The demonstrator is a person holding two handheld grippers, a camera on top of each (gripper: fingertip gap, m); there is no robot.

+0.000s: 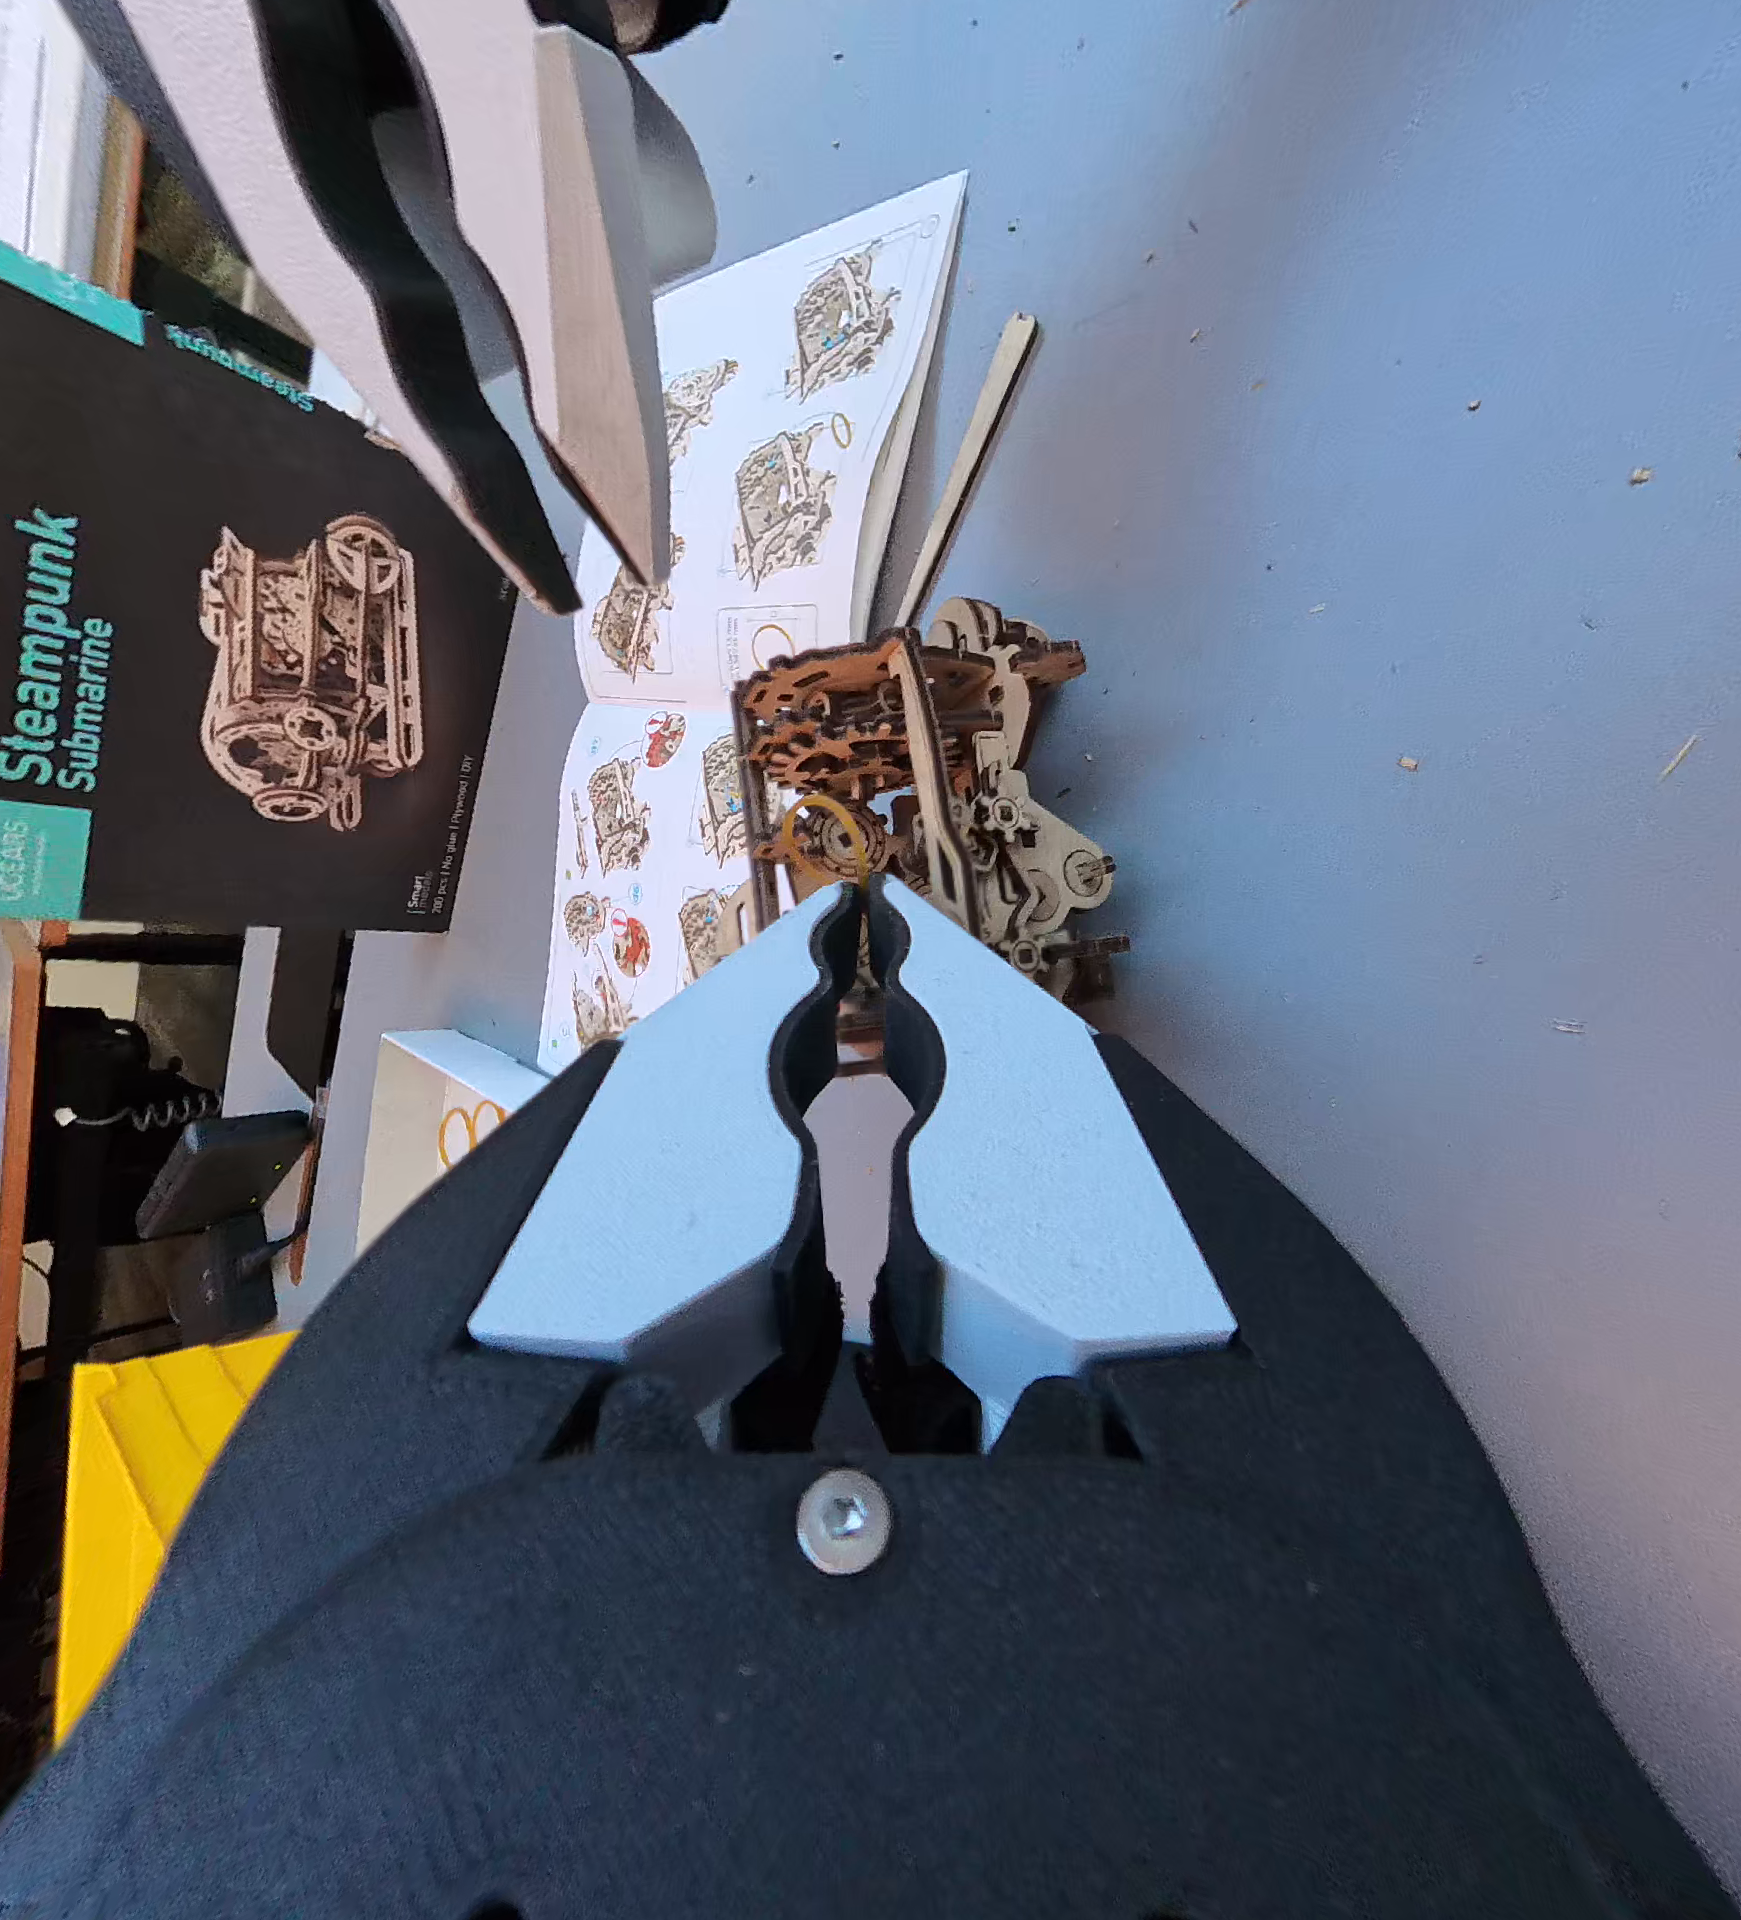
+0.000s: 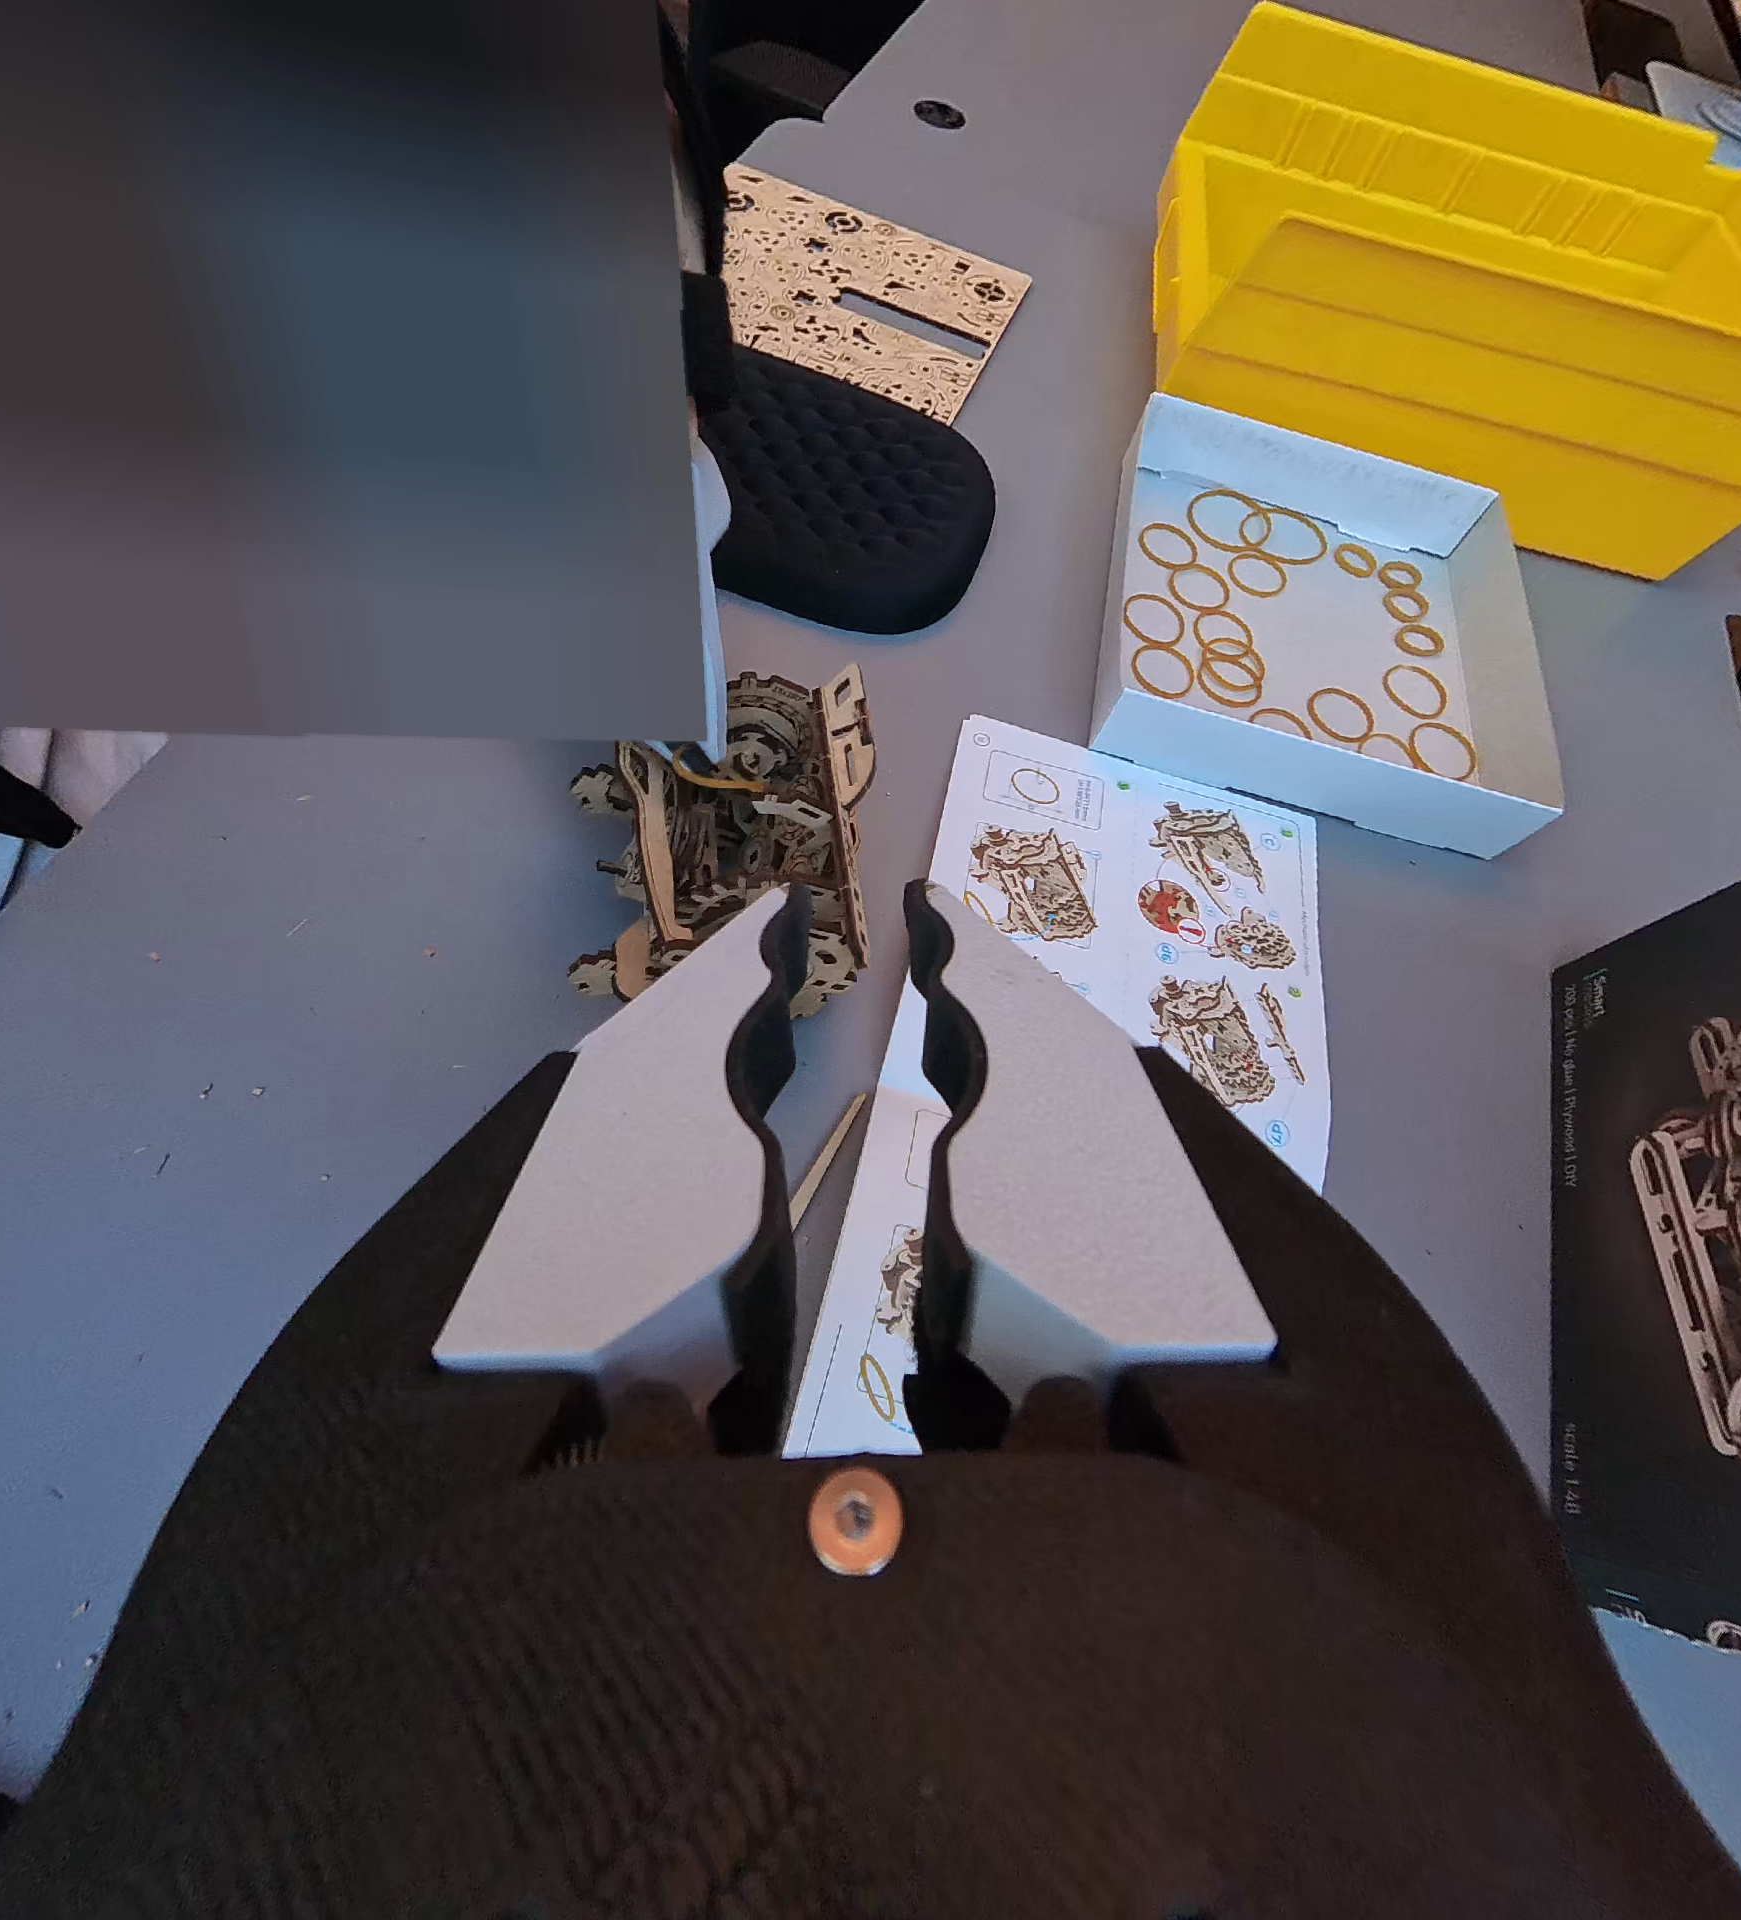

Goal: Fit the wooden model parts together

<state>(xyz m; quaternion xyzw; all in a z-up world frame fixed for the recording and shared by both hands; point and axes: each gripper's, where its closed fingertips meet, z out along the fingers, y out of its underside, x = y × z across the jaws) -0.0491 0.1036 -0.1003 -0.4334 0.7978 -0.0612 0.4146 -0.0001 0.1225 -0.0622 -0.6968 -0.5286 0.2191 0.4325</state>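
The partly built wooden model [image 1: 907, 769] stands on the grey table. My left gripper [image 1: 866, 891] is shut on a thin yellow rubber band [image 1: 824, 826], which loops over a gear on the model's near side. My right gripper [image 2: 855, 904] is open and empty. It hovers just right of the model [image 2: 731, 852], with its left fingertip [image 2: 788, 925] in front of the model's edge. The band shows on top of the model in the right wrist view [image 2: 705, 774]. The right gripper's fingers [image 1: 575, 520] hang at the upper left in the left wrist view.
An open instruction booklet [image 2: 1157, 914] lies right of the model. Beyond it are a white box [image 2: 1323, 795] with several rubber bands and yellow bins [image 2: 1468, 312]. The black kit box [image 2: 1697, 1247] lies on the right. A punched wooden sheet [image 2: 866, 281] and a wooden stick [image 1: 970, 468] lie nearby. My right fingertips sit around 7 cm from my left ones.
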